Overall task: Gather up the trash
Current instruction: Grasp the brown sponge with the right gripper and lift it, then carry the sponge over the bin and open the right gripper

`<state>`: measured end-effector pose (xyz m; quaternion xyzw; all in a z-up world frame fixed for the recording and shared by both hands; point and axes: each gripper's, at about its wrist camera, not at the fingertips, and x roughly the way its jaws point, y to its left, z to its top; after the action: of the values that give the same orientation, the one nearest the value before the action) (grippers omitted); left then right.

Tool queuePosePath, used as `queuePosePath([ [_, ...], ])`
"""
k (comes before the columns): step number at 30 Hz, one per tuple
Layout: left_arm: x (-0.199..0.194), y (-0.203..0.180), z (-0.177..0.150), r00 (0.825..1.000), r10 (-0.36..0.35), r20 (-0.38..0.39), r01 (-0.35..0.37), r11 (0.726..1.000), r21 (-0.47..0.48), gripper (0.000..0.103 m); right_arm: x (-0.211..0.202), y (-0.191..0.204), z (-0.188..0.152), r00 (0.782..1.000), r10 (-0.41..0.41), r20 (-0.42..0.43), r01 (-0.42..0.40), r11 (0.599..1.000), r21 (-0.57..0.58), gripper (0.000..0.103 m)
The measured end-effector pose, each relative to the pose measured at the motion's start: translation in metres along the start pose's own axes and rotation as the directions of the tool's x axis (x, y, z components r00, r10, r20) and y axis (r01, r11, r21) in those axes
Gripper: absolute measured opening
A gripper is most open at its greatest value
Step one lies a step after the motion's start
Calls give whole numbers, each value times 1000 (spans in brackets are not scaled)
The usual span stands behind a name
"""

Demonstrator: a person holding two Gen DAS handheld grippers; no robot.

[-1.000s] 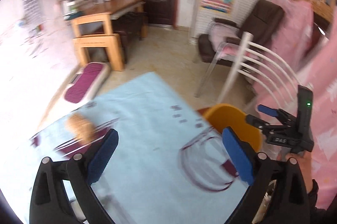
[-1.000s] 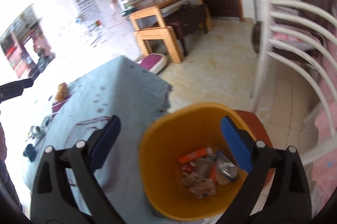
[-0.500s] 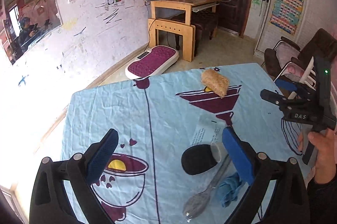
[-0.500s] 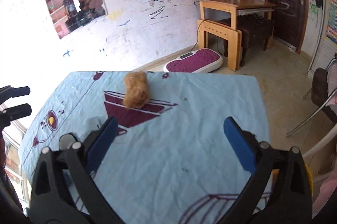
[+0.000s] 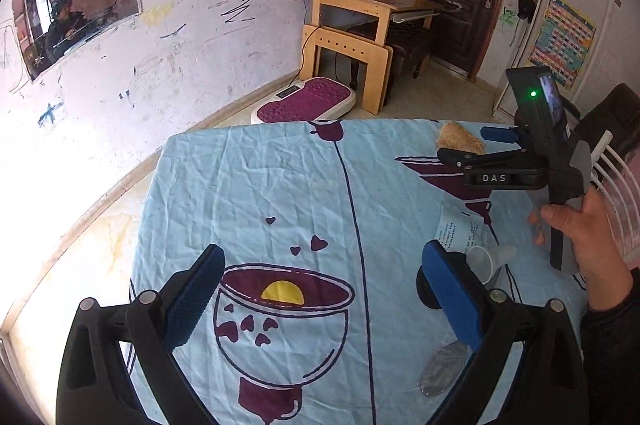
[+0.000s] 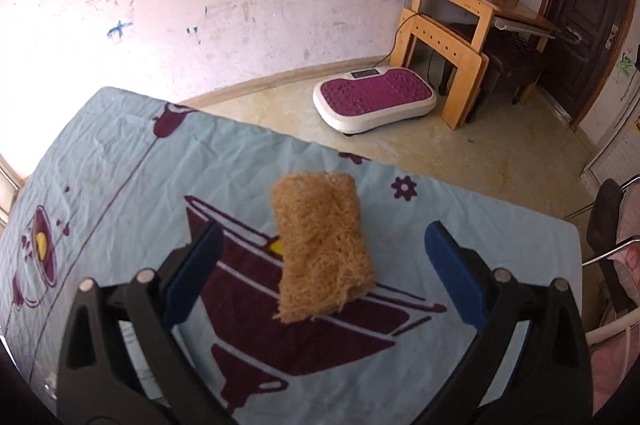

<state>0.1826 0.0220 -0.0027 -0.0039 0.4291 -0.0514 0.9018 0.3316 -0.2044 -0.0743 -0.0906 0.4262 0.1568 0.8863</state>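
Note:
A tan fibrous scrub pad lies on the light-blue printed tablecloth. My right gripper hovers open just over it, a blue pad on either side and clear of it. In the left wrist view the same pad shows at the table's far right, behind the right gripper held by a hand. My left gripper is open above the cloth, empty. Beside its right finger lie a black lid, a small clear cup, a printed paper slip and a clear plastic spoon.
A purple-and-white vibration plate sits on the floor beyond the table. A wooden desk stands by the scribbled wall, with a dark door to its right. White chair slats and a dark armchair are at the table's right side.
Both views swung from the orange bin and chair back over the table. The right gripper has closed in on the scrub pad, which now lies between its open fingers. The left gripper shifted left.

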Motion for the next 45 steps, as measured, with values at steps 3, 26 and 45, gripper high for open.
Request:
queuePosePath([
  [3,3,5,0,1000,-10,-3,10,1000,-17,94,3,0,-2,999,-34,-7,34,999,-2,93],
  [26,3,-39,3,995,-87,-41,89,995,51,94,-121,-98,-84,979,-36,203,-17,967,253,37],
  [45,26,-101,7,980,-143,-138,157,983,97,94,-87,-250,-266,978,-206,-38,187,777,601,58],
])
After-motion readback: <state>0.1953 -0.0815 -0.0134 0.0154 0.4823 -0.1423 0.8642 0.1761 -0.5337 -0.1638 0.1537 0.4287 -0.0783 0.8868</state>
